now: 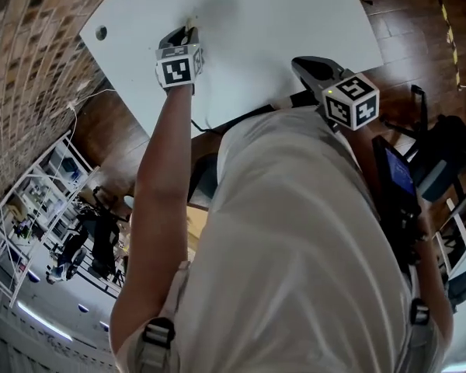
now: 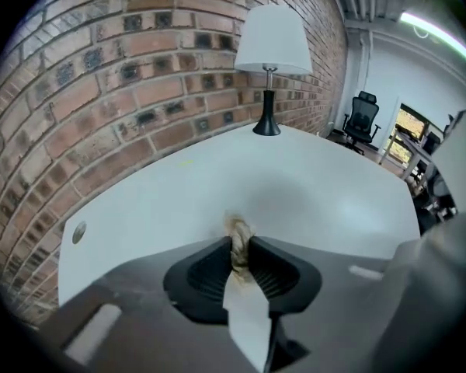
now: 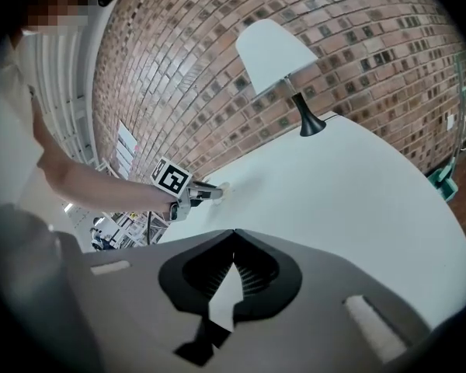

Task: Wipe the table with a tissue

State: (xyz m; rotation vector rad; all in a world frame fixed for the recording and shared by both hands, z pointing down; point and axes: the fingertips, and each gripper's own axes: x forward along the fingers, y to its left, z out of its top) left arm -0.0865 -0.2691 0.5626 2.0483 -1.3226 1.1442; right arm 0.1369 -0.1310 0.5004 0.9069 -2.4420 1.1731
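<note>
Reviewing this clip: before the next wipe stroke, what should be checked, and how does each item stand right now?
1. Tissue clamped in left gripper: ok.
2. Tissue tip pressed on table: cannot tell.
3. Tissue fit for wiping: probably not ok; its tip looks brown and crumpled.
4. Lamp out of the stroke's way: ok, it stands far off by the brick wall.
5. Right gripper shut, empty and away from the left one: ok.
</note>
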